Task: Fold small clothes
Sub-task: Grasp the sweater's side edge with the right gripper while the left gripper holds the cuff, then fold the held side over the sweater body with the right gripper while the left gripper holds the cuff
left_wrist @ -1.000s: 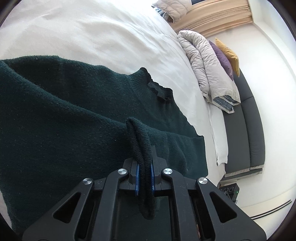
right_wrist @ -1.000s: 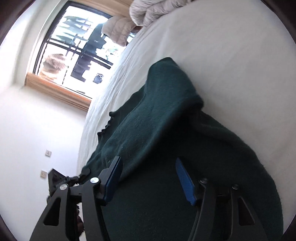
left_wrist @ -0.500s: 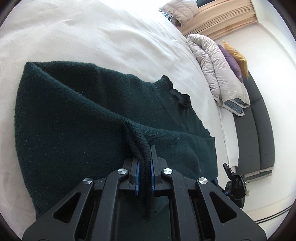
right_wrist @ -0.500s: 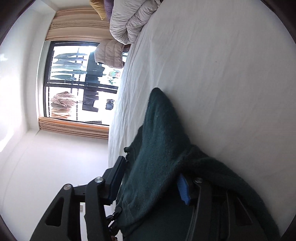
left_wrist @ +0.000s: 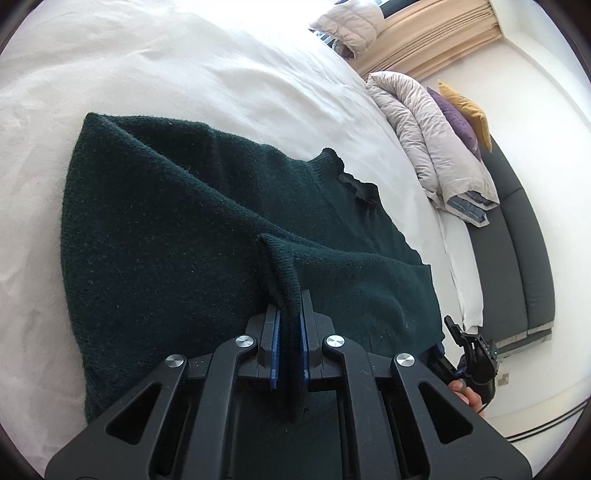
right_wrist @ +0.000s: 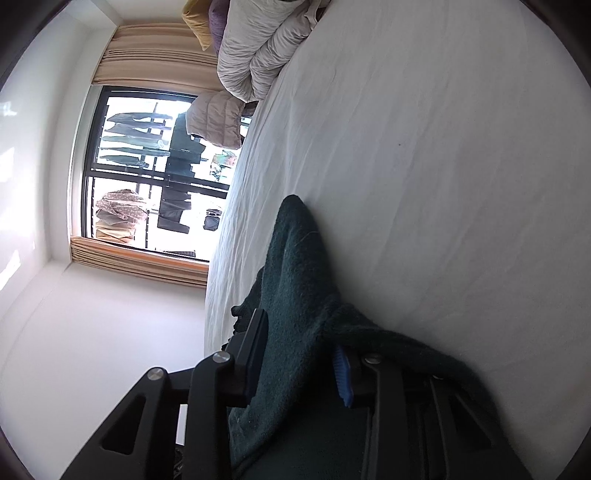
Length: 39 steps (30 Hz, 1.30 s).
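Note:
A dark green knit sweater [left_wrist: 184, 240] lies spread on the white bed sheet [left_wrist: 184, 74]. My left gripper [left_wrist: 290, 317] is shut on a raised fold of its ribbed edge, and the cloth hangs down between the blue pads. In the right wrist view a thick bunch of the sweater [right_wrist: 295, 295] runs between the jaws of my right gripper [right_wrist: 299, 350], which are closing on it. More cloth drapes over the right finger [right_wrist: 341, 376]. The right gripper [left_wrist: 476, 354] also shows past the sweater's near right corner, held by a hand [left_wrist: 467, 395].
A rolled pale duvet [left_wrist: 432, 147] with purple and yellow cushions lies at the bed's far right, beside a dark grey sofa [left_wrist: 517, 258]. A puffer jacket [left_wrist: 351, 26] sits near the curtains. A window [right_wrist: 147, 177] with hanging clothes outside faces the bed's side.
The left gripper drew back with the fold, so more of the sweater and sheet shows. The right gripper rolled and its jaws narrowed around the cloth. It came into the left wrist view.

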Each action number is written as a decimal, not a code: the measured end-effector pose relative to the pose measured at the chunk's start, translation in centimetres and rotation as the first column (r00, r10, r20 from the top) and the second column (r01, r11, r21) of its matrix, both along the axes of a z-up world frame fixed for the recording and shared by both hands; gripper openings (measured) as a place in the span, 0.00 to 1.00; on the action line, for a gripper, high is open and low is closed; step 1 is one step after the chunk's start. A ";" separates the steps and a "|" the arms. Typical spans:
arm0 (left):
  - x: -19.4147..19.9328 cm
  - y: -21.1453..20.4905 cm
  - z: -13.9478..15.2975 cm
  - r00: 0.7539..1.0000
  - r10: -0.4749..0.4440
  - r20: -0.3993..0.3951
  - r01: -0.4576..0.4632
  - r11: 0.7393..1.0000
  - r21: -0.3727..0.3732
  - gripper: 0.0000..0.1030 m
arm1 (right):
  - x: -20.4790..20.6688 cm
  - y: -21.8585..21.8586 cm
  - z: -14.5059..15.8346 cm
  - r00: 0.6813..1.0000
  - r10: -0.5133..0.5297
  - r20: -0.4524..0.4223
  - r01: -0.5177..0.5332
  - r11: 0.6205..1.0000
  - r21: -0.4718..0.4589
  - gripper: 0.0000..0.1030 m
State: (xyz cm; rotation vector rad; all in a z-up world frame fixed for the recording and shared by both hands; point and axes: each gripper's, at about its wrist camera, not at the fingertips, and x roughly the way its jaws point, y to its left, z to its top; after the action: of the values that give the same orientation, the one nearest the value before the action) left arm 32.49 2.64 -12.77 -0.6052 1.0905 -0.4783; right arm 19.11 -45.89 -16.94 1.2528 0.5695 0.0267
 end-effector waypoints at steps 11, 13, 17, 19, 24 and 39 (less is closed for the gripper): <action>-0.7 1.0 -0.6 0.999 0.049 -0.008 -0.049 0.998 -0.033 0.07 | -0.7 -0.5 0.1 0.999 0.029 -0.017 -0.028 0.997 0.065 0.33; -0.6 1.0 -0.6 0.998 0.054 -0.013 -0.054 0.998 -0.042 0.07 | -2.8 -1.9 -0.2 0.999 -0.031 0.018 0.027 0.982 0.187 0.34; -0.8 0.9 -0.2 0.998 0.063 -0.015 -0.063 0.998 -0.028 0.07 | -7.2 -3.7 1.2 0.984 -0.179 0.023 0.175 0.975 0.136 0.44; -0.9 0.9 -0.1 0.998 0.069 -0.012 -0.069 0.997 -0.034 0.07 | -8.2 -4.2 2.1 0.977 -0.214 0.022 0.211 0.973 0.096 0.44; -0.8 1.1 -0.4 0.997 0.074 -0.026 -0.075 0.996 -0.037 0.07 | -6.7 -3.4 4.0 0.987 -0.156 0.036 0.156 0.988 0.014 0.44; -3.4 1.1 4.0 0.984 0.125 0.131 -0.151 0.963 0.221 0.07 | 5.4 6.6 5.8 0.959 0.276 -0.061 -0.282 0.919 -0.275 0.44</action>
State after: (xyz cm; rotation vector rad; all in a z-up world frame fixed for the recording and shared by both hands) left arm 29.09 3.79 -8.77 -0.4398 0.9692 -0.2573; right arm 24.56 -39.25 -11.13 0.8887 0.7409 0.1668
